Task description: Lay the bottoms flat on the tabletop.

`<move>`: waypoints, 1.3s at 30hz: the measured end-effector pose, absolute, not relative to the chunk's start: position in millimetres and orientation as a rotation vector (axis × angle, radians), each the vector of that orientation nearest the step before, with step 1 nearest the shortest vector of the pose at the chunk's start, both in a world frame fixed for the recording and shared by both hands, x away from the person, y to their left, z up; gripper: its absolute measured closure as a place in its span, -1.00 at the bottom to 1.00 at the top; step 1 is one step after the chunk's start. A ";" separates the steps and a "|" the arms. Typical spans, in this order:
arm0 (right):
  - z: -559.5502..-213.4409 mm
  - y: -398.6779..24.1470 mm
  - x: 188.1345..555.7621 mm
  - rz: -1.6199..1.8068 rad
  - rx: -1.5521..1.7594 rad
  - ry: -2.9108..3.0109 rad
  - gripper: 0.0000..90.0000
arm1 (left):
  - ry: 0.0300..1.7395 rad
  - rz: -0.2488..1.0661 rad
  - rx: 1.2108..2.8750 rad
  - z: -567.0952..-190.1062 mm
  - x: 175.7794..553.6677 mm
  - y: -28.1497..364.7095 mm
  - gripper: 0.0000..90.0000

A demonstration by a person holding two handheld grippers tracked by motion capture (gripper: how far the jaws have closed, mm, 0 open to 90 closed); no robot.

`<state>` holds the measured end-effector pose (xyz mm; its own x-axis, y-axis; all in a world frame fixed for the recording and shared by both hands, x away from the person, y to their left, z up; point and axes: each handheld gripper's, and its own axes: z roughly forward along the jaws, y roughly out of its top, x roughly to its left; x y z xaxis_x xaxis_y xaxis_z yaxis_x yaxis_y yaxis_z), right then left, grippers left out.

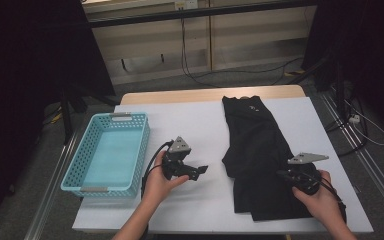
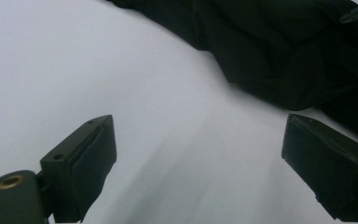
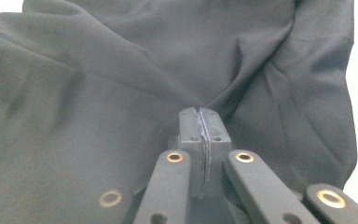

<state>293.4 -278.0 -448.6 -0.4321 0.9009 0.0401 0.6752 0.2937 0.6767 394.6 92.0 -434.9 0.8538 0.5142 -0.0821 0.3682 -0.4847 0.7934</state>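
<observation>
- Our right gripper point(image 3: 200, 116) has pinched the black cloth point(image 1: 255, 150) lying at 3 o'clock on the table point(image 1: 200, 125)
- Our left gripper point(image 2: 200, 158) waits, jaws wide apart
- Folding has barely begun; the basket point(image 1: 92, 187) at 9 o'clock is empty

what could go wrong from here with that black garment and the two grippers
The right gripper has its jaws shut on a thin pinch of the black garment; pulling may slip it free or drag the whole folded pile askew. The left gripper is open over bare white table cover, beside the cloth, so closing there would probably grab nothing. The blue basket sits close to the left hand and might get bumped.
</observation>
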 end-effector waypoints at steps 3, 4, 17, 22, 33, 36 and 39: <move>-445.2 -281.6 293.1 0.913 1.413 2.220 1.00 | 0.637 0.217 2.131 -432.7 394.5 92.8 -0.77; -443.4 -284.2 292.3 0.930 1.420 2.214 1.00 | 0.636 0.217 2.127 -432.2 394.1 92.9 -0.77; -426.5 -328.6 269.2 0.891 1.477 2.121 1.00 | 0.644 0.224 2.129 -431.1 395.1 95.7 -0.76; -430.7 -340.9 269.6 0.848 1.526 2.118 0.97 | 0.652 0.221 2.124 -432.0 396.7 97.9 -0.77; -426.8 -291.8 314.5 0.902 1.424 2.100 -0.15 | 0.670 0.221 2.130 -432.1 400.3 103.7 -0.79; -427.9 -275.9 335.8 0.934 1.431 2.083 -0.25 | 0.677 0.217 2.129 -431.8 400.9 105.7 -0.80; -429.2 -262.1 352.7 0.957 1.437 2.063 -0.35 | 0.679 0.230 2.136 -431.9 401.2 108.8 -0.80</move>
<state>352.7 -262.1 -429.2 -0.3574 0.9336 0.0265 0.6231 0.2172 0.7514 401.2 108.8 -431.9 0.8347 0.5455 -0.0759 0.3867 -0.4824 0.7859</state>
